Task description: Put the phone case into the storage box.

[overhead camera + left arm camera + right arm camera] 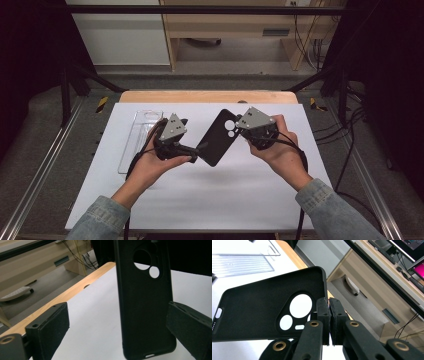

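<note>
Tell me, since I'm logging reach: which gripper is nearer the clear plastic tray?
Left. The left gripper hovers just beside the clear plastic tray; the right gripper sits farther right.

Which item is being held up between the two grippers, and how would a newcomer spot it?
Above the middle of the white sheet, between the two hands, hangs the black phone case. Unlike the clear plastic tray lying flat at left, it is dark and tilted, with round camera cut-outs near the right gripper.

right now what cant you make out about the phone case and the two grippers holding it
- Right gripper, right gripper view: pads shut on the phone case wall; the pinched strip is hidden between them.
- Left gripper, left gripper view: jaws stand wide; the case hides any contact with the right pad.
- High view: clear tray, contents too faint.
</note>
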The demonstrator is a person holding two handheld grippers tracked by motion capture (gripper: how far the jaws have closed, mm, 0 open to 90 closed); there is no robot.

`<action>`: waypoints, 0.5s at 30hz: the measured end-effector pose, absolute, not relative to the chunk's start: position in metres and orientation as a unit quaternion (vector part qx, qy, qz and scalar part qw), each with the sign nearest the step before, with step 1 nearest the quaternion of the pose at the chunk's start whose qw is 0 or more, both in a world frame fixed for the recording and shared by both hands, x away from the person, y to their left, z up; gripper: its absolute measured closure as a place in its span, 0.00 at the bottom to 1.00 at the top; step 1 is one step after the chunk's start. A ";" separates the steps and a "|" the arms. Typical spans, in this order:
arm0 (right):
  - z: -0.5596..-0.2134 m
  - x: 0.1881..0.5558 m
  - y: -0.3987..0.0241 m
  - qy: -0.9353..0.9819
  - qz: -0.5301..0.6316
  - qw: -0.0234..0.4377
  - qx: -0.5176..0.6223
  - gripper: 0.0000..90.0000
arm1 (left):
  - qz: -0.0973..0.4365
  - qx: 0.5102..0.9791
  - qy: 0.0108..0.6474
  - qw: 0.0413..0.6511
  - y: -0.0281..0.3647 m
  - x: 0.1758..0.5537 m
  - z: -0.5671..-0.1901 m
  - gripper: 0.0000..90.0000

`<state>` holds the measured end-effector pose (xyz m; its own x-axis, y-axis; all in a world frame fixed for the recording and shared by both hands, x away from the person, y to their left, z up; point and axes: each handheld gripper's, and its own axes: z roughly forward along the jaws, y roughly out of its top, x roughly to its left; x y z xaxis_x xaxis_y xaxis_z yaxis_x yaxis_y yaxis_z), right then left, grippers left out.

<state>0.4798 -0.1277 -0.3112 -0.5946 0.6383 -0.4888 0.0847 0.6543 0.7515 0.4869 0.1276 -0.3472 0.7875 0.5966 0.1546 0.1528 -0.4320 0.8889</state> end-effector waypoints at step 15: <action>-0.314 0.477 -0.120 0.822 0.350 0.396 0.210 0.98 | 0.203 0.828 0.224 0.472 0.111 0.495 -0.347 0.22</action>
